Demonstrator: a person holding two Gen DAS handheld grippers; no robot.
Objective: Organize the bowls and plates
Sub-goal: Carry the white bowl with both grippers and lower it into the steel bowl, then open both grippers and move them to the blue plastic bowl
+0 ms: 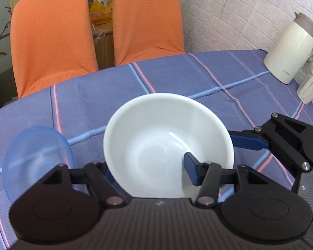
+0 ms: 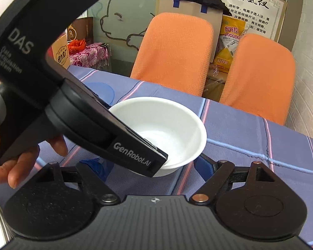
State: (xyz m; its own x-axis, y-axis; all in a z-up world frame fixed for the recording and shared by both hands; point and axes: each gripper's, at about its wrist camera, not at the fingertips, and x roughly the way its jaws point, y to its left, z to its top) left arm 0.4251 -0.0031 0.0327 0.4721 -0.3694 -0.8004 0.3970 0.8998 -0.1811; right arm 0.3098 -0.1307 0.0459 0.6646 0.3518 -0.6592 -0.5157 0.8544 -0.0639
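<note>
So the left gripper (image 1: pixel 150 167) is basically on top of the round white plastic bowl (image 1: pixel 156 143): one blue pad sits inside the bowl against the near wall, the other is tucked behind the outside of the rim, so it looks clamped on the near-left rim. The right gripper (image 2: pixel 148 167) comes in from the bowl's right side; one blue finger (image 1: pixel 248 140) touches or nearly touches the outer wall, and the other is hidden behind the left tool, so whether it's gripping can't be told. The bowl stands upright, mouth up, on the blue-purple plaid tablecloth (image 1: pixel 177 79), and being round it has no long axis. Just left of it, slightly nearer, sits the translucent blue shallow bowl (image 1: pixel 37 158), also mouth up, closest to the left hand. Probably that's the stacking partner, so the move would go sideways left. Far behind are two orange chairs (image 1: pixel 52 33).
</note>
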